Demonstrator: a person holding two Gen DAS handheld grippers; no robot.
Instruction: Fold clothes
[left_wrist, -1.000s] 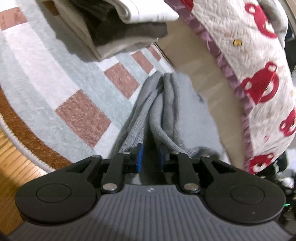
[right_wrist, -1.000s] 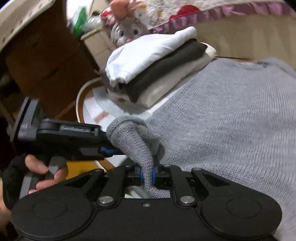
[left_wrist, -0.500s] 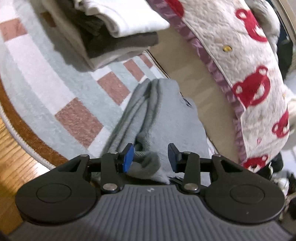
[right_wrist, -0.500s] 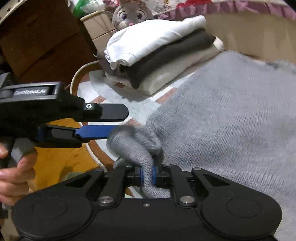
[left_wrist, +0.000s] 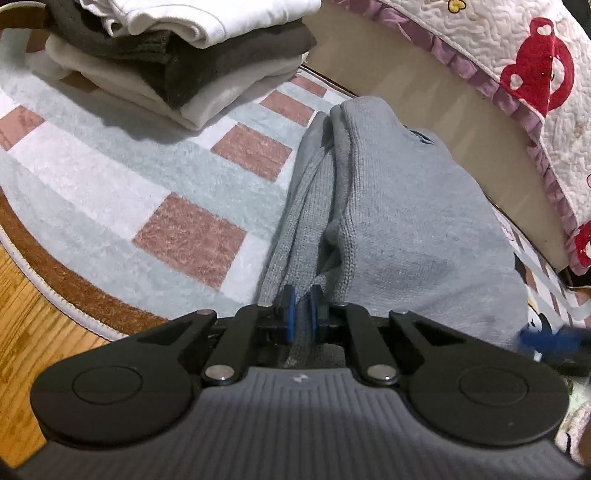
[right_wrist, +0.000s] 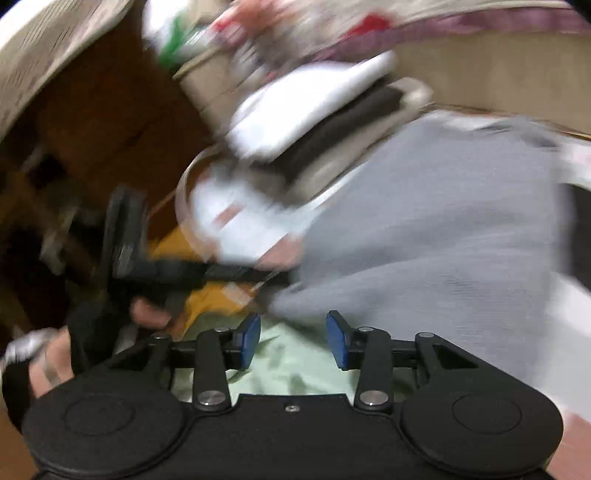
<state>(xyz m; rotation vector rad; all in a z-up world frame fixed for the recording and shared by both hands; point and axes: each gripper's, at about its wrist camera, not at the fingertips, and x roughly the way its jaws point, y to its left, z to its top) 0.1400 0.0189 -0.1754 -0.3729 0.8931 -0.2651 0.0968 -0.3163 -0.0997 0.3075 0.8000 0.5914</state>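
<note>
A grey knit sweater lies folded lengthwise on the checked rug, its layered edge running away from me. My left gripper is closing, and its blue pads pinch the near edge of that grey sweater. In the blurred right wrist view the same grey sweater spreads ahead, and my right gripper is opening with nothing between its blue pads; the cloth's corner lies just beyond them. A gloved hand holds the left gripper at the sweater's left corner.
A stack of folded clothes, white over dark grey over cream, sits on the rug behind the sweater. A quilt with red bears hangs over a bed base on the right. Wooden floor borders the rug. Brown furniture stands at left.
My left gripper opened, then shut on the sweater's near edge. My right gripper let go of the grey corner, opened and pulled back and up, blurring its view.
</note>
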